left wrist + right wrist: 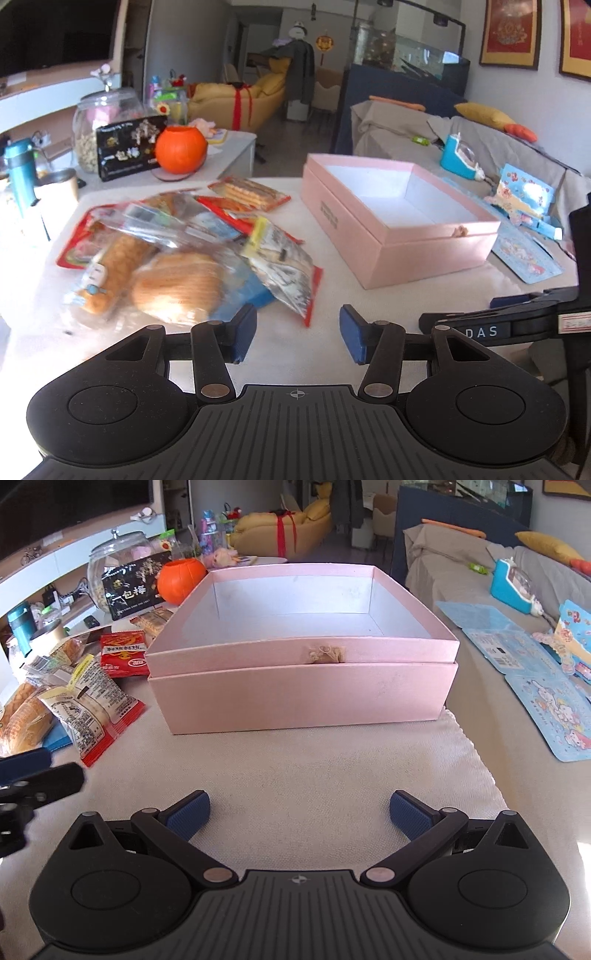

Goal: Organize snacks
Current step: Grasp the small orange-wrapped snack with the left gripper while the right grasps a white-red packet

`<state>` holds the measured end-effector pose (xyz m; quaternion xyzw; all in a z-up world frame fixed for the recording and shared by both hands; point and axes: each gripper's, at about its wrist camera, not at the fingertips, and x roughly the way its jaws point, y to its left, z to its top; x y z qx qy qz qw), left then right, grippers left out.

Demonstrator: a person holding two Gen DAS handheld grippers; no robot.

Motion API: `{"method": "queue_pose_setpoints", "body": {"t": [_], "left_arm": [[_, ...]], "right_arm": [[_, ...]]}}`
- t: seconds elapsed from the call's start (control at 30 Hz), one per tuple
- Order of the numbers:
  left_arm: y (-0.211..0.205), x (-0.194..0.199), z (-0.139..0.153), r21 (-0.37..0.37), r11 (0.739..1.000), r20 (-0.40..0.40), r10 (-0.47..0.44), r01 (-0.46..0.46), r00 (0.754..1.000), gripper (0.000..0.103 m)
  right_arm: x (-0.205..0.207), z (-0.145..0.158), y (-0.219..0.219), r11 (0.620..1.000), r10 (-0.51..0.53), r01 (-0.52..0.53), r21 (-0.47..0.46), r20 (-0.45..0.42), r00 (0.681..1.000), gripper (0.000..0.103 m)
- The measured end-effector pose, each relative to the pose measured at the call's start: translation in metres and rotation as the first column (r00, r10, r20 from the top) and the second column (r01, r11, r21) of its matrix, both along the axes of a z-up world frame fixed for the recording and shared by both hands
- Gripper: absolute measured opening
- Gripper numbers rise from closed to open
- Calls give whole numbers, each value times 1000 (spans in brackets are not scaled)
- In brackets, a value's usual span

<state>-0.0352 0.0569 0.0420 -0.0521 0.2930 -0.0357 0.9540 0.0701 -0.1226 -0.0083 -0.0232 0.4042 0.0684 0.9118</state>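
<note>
My left gripper [297, 334]: jaws part-open, nothing between pads, over bare cloth. Snack pile [177, 240] lies ahead-left of it; bread packs [177, 284] nearest. Pink box [399, 236] ahead-right, open, empty. My right gripper [299, 819]: jaws wide, empty. Same box [303, 694] straight ahead of it, snacks [88, 701] off to left.
</note>
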Motion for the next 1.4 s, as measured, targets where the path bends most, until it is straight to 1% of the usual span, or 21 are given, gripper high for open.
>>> {"method": "queue_pose_setpoints", "body": {"t": [0.03, 0.1, 0.17, 0.2, 0.23, 0.3, 0.37, 0.43, 0.53, 0.63, 0.7, 0.77, 0.87, 0.93, 0.97, 1.07, 1.13, 1.17, 1.23, 1.27, 1.4], "left_arm": [[9, -7, 6, 5, 1000, 16, 11, -11, 1000, 53], [29, -23, 17, 21, 999, 43, 44, -45, 998, 52], [49, -34, 22, 74, 991, 35, 106, -108, 994, 51], [58, -37, 23, 85, 988, 25, 131, -133, 991, 50], [67, -41, 24, 77, 986, 17, 148, -149, 989, 49], [88, -48, 24, 28, 984, -7, 177, -177, 984, 49], [102, -53, 22, 10, 978, -26, 210, -210, 977, 49], [108, -57, 20, 12, 974, -38, 228, -228, 973, 49], [110, -60, 14, -3, 980, -65, 199, -199, 978, 49], [102, -53, 3, 28, 988, -113, 156, -154, 981, 49], [97, -46, -6, 47, 990, -149, 142, -137, 979, 49], [92, -41, -12, 55, 991, -168, 130, -123, 977, 49], [85, -33, -20, 16, 994, -187, 110, -109, 976, 50], [74, -30, -20, -26, 998, -180, 53, -59, 982, 51], [66, -28, -18, -52, 998, -178, 11, -20, 984, 50], [47, -25, -13, -96, 991, -158, -106, 91, 982, 50], [38, -29, -5, -58, 991, -132, -129, 122, 983, 50], [35, -33, -1, -17, 992, -118, -129, 128, 985, 50], [32, -38, 6, 58, 990, -98, -119, 125, 988, 50], [33, -39, 7, 80, 990, -95, -112, 119, 989, 50], [45, -29, 11, 62, 996, -105, -63, 70, 992, 50]], "right_arm": [[1, -1, 3, 1000, -20, 20, -3, 0, 1000, 103], [5, -2, 9, 1000, -9, 9, -12, 14, 1000, 103], [12, 2, 16, 999, 42, -43, -28, -6, 999, 103], [15, 6, 19, 996, 87, -87, -14, -19, 996, 99], [17, 10, 22, 989, 148, -147, 23, -28, 989, 95], [20, 18, 30, 970, 225, -223, 95, -18, 974, 95], [25, 27, 44, 963, 251, -253, 93, 33, 968, 95], [36, 32, 58, 962, 259, -261, 82, 36, 965, 96], [50, 37, 75, 948, 288, -288, 134, 25, 957, 96], [57, 41, 96, 918, 351, -350, 186, 27, 936, 96], [56, 40, 117, 901, 405, -404, 160, 29, 914, 95], [52, 38, 132, 895, 430, -428, 125, 15, 903, 92], [48, 33, 131, 887, 451, -443, 131, -32, 892, 81], [47, 30, 123, 896, 436, -428, 118, -50, 899, 59], [46, 28, 116, 901, 428, -419, 115, -62, 902, 56], [45, 27, 92, 908, 409, -396, 137, -85, 909, 55], [40, 29, 82, 913, 403, -395, 103, -73, 912, 58], [37, 30, 78, 914, 402, -398, 73, -58, 914, 59], [29, 32, 74, 916, 402, -402, 10, -23, 915, 71], [26, 33, 73, 914, 406, -406, -8, -7, 914, 72], [22, 34, 77, 902, 431, -431, 3, 7, 902, 73]]}}
